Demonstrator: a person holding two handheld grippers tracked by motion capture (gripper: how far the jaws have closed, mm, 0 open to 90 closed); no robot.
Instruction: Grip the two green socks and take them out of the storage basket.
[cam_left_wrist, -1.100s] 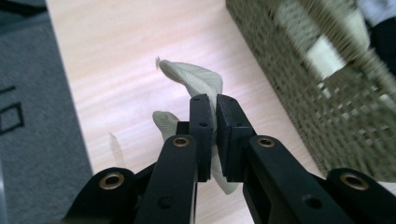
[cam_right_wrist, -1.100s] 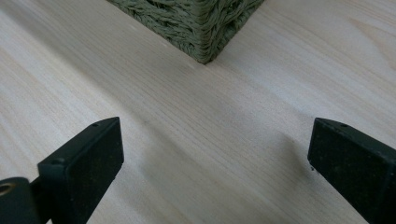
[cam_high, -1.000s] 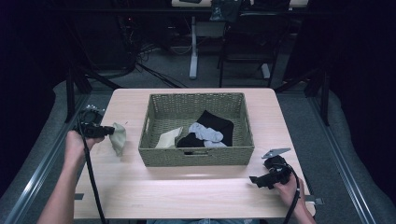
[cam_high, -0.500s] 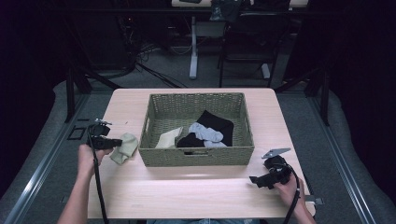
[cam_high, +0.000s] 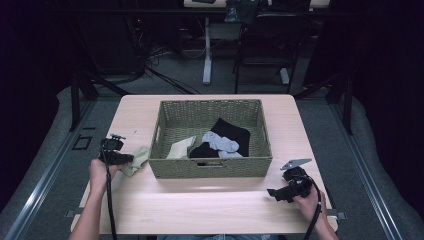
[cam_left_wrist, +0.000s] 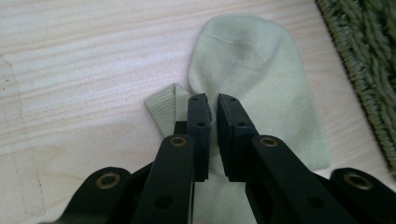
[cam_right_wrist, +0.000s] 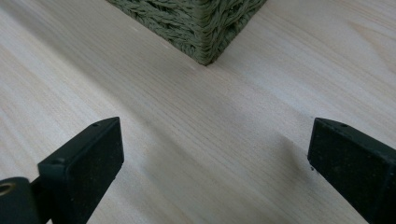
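A pale green sock (cam_left_wrist: 252, 70) lies flat on the wooden table, just left of the woven basket (cam_high: 210, 168). My left gripper (cam_left_wrist: 213, 100) rests on it, the jaws pinched on a fold of its fabric near the cuff. In the high view that sock (cam_high: 136, 159) sits between the left gripper (cam_high: 127, 158) and the basket's left wall. My right gripper (cam_high: 272, 192) is low over the table near the basket's front right corner (cam_right_wrist: 201, 28). The right gripper (cam_right_wrist: 215, 154) stands wide open with bare wood between its jaws.
Inside the basket lie a beige sock (cam_high: 180, 148), a grey sock (cam_high: 222, 143) and black cloth (cam_high: 231, 132). The basket's edge (cam_left_wrist: 369, 56) runs close on the right of the left gripper. The table's front edge is near both hands.
The left gripper has come down and toward the person, laying the hanging sock flat on the table beside the basket. The right gripper has stayed put.
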